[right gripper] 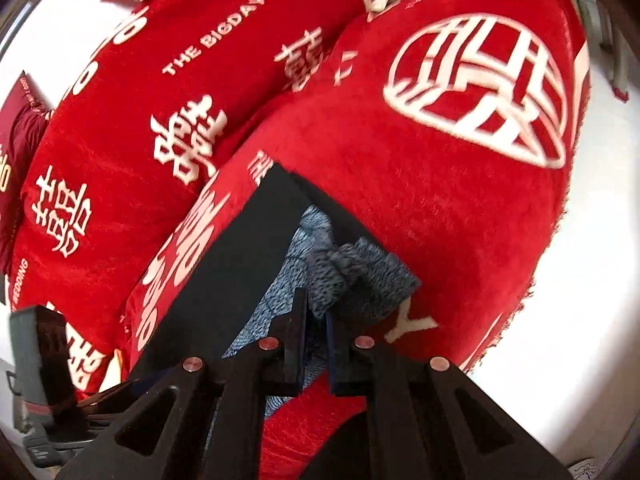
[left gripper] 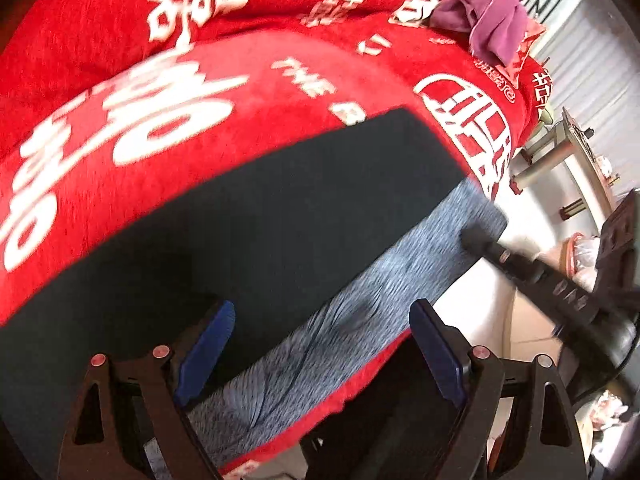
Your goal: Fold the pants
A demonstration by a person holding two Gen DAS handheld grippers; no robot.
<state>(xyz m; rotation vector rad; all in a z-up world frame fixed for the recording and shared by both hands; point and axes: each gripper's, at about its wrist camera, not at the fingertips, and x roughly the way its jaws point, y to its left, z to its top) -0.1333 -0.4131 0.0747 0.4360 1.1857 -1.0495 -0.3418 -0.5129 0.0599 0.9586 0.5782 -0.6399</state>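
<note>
the dark pants (left gripper: pixel 248 216) with grey-blue lining (left gripper: pixel 360 300) lie on the red blanket (left gripper: pixel 200 92). the right hand-held gripper (right gripper: pixel 316 320) is pinching the lining's near edge. the left hand-held gripper (left gripper: pixel 320 340) hovers spread wide, empty, over them.

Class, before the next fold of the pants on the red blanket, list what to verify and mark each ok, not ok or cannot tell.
1. Right gripper shut on the pants' grey lining: ok.
2. Left gripper jaws open, nothing between them: ok.
3. Pants lying flat on the red blanket: ok on the dark side; lining bunched at the right gripper: not ok.
4. Purple cloth apart from the pants: ok.
5. Far hem aligned: cannot tell.
</note>
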